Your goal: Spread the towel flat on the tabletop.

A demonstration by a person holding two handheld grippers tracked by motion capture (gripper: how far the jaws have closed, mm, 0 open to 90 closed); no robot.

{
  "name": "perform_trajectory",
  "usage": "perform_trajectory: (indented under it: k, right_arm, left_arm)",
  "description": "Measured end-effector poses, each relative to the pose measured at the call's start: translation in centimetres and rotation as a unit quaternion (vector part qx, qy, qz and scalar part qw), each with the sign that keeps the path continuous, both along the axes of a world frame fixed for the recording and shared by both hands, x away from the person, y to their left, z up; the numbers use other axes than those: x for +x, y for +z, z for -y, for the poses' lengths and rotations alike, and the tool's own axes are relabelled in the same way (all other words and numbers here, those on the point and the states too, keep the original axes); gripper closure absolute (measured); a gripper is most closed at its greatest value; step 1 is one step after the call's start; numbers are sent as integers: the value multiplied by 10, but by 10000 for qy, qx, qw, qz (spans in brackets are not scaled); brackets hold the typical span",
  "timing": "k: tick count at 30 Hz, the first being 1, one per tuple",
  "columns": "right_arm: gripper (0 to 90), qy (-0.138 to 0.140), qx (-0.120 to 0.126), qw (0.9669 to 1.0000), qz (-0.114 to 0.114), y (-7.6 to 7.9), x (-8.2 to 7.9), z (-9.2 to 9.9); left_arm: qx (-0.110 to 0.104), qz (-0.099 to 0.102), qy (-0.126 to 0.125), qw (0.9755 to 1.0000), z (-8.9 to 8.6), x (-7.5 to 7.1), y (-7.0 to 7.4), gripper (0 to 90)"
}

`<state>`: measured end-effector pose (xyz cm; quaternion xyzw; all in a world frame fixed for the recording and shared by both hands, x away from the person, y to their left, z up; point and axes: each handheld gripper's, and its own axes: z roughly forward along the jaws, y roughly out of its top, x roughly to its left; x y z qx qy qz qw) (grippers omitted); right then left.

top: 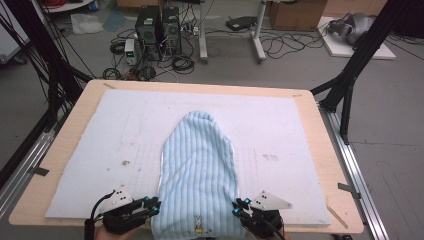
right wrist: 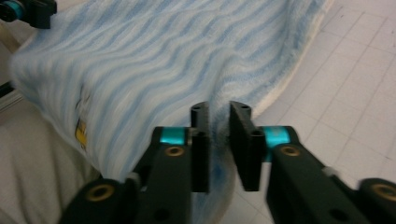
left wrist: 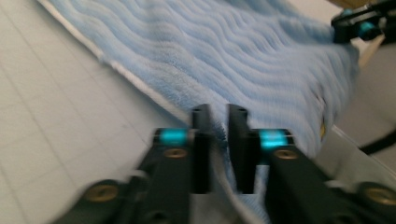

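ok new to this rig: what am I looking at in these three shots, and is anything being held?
No robot arm here: a person holds a two-jaw tool in each hand. The high view looks down on the table; the other two cameras ride on the tools and look along their black fingers. On the white mat lies a light blue ribbed towel, its near end hanging over the table edge. The left gripper and the right gripper each have a near side edge of the towel between their fingers, the gap narrow. Whether they are actually pinching it is blurred.
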<state>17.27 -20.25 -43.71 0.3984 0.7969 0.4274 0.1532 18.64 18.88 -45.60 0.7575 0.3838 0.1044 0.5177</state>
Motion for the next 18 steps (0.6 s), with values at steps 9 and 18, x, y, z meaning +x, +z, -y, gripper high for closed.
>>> perform_trajectory:
  k: [9,18]
  right_arm:
    - [539,-625,232,9977,84,11,57,4]
    - [514,-782,-13,9969,-94,7,99,-6]
  left_arm:
    - [-197,430,271,9985,-13,44,17,562]
    - [-266,368,382,9982,-18,87,24,502]
